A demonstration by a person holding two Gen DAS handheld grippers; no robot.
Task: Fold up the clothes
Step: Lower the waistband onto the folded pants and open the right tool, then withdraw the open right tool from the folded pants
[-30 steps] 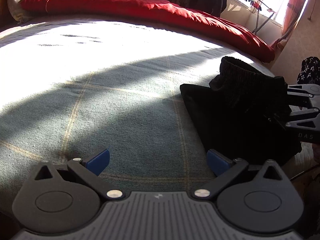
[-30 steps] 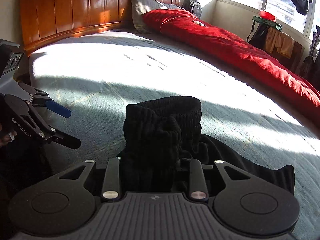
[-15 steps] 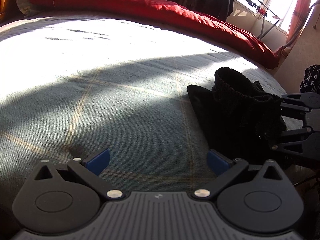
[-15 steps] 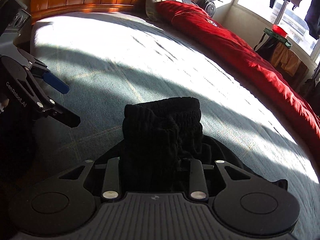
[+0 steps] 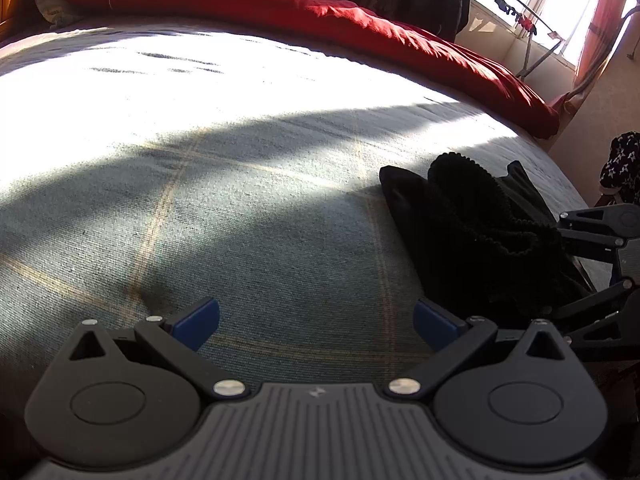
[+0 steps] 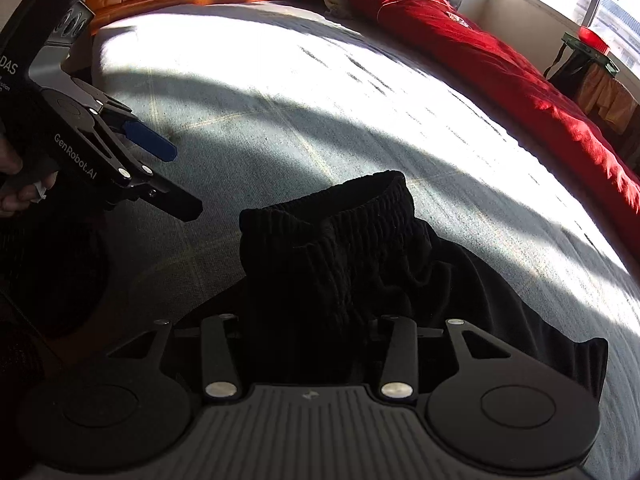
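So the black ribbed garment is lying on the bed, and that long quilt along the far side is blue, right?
Not quite: the long quilt is red, not blue, as the right wrist view shows. The black ribbed garment does lie on the bed.

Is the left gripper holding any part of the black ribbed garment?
No, the left gripper is open over bare bedspread, with the black ribbed garment off to its side.

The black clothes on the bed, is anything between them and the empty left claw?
Nothing visible. Only bare blue-grey blanket lies between the open left claw and the black clothes. The right claw already has the bunched fabric between its fingers, its jaws having just been opening.
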